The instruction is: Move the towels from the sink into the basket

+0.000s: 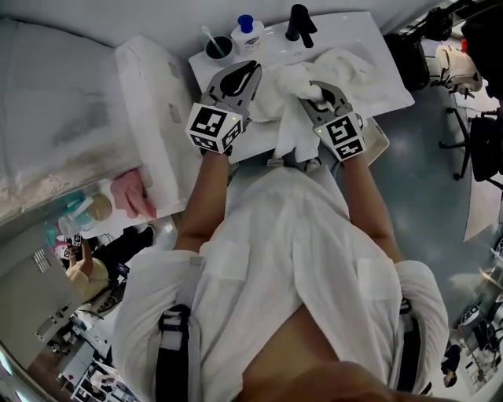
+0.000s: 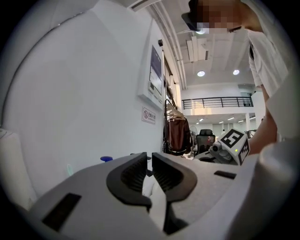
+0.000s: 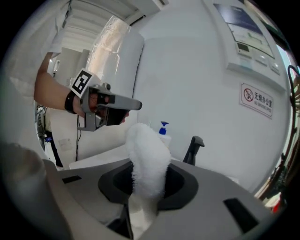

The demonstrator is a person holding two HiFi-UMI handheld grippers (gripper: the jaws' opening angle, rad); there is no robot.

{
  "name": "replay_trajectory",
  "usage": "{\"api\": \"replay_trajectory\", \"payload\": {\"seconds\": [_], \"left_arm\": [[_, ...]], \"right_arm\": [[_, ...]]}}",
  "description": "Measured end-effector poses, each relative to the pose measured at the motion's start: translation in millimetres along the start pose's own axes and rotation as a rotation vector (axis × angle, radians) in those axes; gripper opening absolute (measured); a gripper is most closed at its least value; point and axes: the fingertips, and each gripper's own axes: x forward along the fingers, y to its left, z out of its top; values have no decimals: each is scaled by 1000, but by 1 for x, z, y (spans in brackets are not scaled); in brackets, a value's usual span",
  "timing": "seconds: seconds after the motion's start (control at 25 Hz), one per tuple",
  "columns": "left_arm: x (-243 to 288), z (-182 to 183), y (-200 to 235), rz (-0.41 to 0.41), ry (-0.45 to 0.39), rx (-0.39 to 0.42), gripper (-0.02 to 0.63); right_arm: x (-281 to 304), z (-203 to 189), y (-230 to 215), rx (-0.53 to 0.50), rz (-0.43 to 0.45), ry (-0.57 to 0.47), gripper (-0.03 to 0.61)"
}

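A white towel is bunched up and lifted in front of the white sink, hanging down toward the person's chest. My left gripper is shut on its left part; in the left gripper view a strip of white cloth shows low between the nearly closed jaws of the left gripper. My right gripper is shut on the right part; a fluffy fold of the towel sticks up between the jaws of the right gripper. Another white towel lies in the sink.
A black faucet, a soap bottle with a blue pump and a dark cup stand at the sink's back edge. A light-rimmed container shows below the sink at right. A white cabinet stands to the left.
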Motion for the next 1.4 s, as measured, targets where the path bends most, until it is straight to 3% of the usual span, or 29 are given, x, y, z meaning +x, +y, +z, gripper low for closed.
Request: {"api": "replay_trajectory", "payload": {"seconds": [0.4,0.8,1.12,1.4], "left_arm": [[19,18,-25,-75,-27,30,38],[61,45,-87,-178,-55,90,38],[97,55,-160,-232,-59,108,38],[129,58,-223,-263,-58,108,38]], "right_arm": [[-63,36,-26,27,-160,-159,123],[-166,55,-75,82,-371,-331,120],[-274,51,-117,85,-506,-422,119],[-361,26,-153,87,-618,-432,118]]}}
